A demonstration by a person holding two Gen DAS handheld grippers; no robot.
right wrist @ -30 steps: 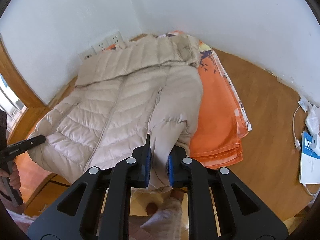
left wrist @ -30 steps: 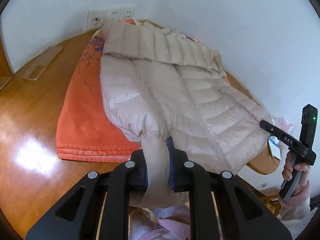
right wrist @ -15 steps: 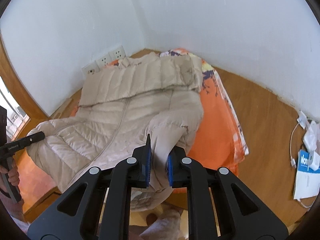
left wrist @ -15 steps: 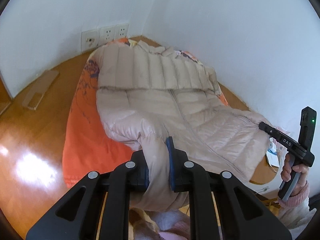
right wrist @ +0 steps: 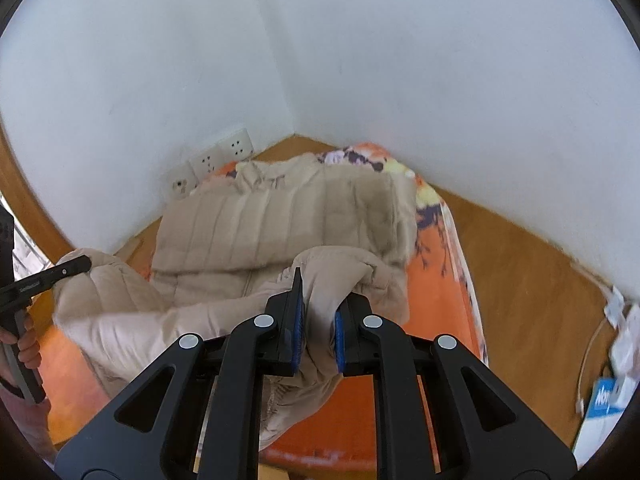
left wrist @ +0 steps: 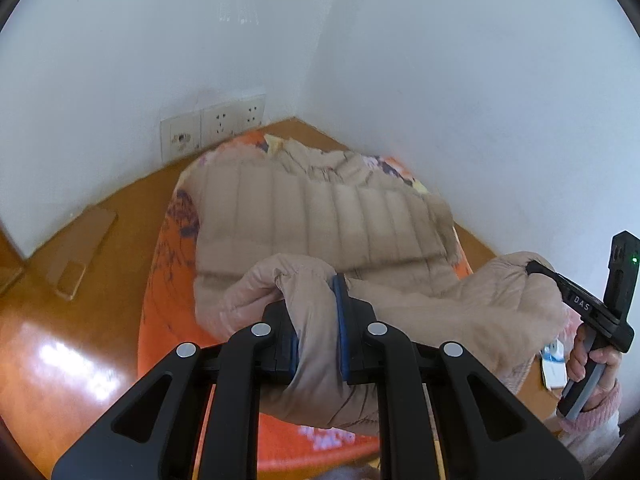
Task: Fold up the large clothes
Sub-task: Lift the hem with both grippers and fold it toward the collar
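Note:
A beige quilted down jacket [left wrist: 320,216] lies on an orange floral blanket [left wrist: 168,280] in the corner of a wooden surface. My left gripper [left wrist: 316,320] is shut on the jacket's lower left part and holds it lifted over the jacket's middle. My right gripper [right wrist: 318,320] is shut on the lower right part of the jacket [right wrist: 280,216], also lifted. The right gripper shows in the left wrist view [left wrist: 536,270], the left gripper in the right wrist view [right wrist: 80,264]. The lower half of the jacket hangs bunched between them.
White walls meet in a corner close behind the jacket, with wall sockets [left wrist: 216,126] low on the left wall. A flat wooden piece [left wrist: 80,256] lies on the surface at left. Cables and a blue-white packet [right wrist: 604,392] lie at right.
Both grippers have lifted the jacket's bottom end and carried it forward toward the collar. The lower half now rises off the blanket and folds over the upper half.

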